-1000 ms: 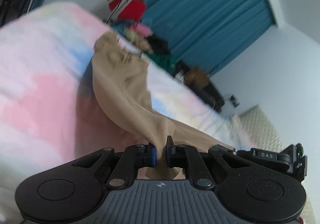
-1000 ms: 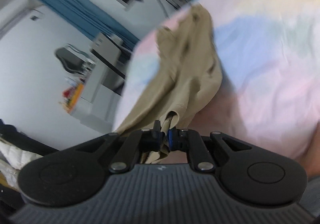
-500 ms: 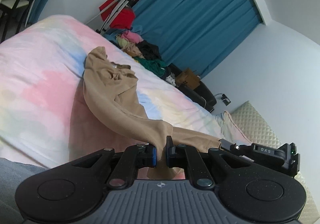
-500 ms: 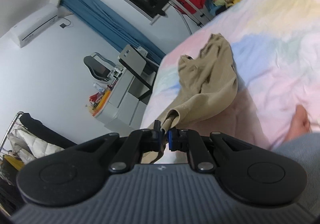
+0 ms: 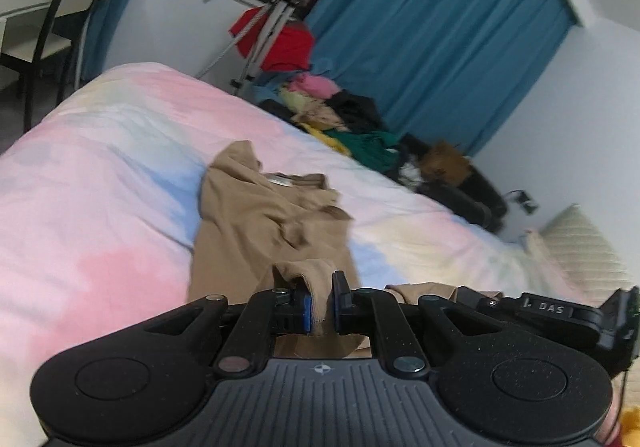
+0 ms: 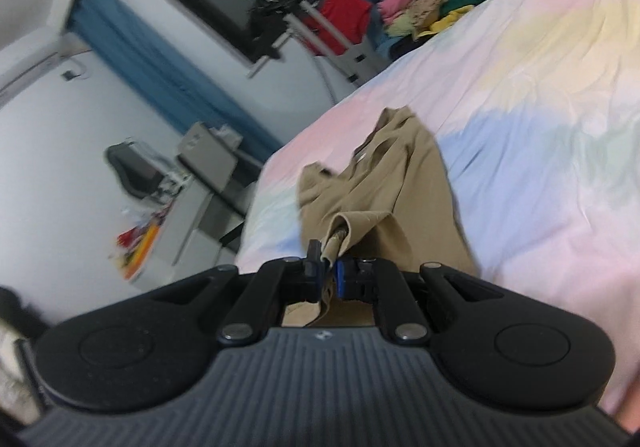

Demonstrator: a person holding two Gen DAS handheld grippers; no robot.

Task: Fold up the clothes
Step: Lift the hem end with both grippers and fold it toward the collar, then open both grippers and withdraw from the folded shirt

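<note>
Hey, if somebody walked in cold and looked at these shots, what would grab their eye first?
Probably the tan garment, spread rumpled across the pastel bedspread, its near edge pinched in both the left gripper and the right gripper. Next, the bright heap of clothes beyond the bed's far side, before the blue curtain.

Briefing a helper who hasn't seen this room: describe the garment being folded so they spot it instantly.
Find the bed with the pastel quilt. On it lies a tan garment, its near edge pinched by the left gripper and right gripper. It is the only garment on the quilt.
</note>
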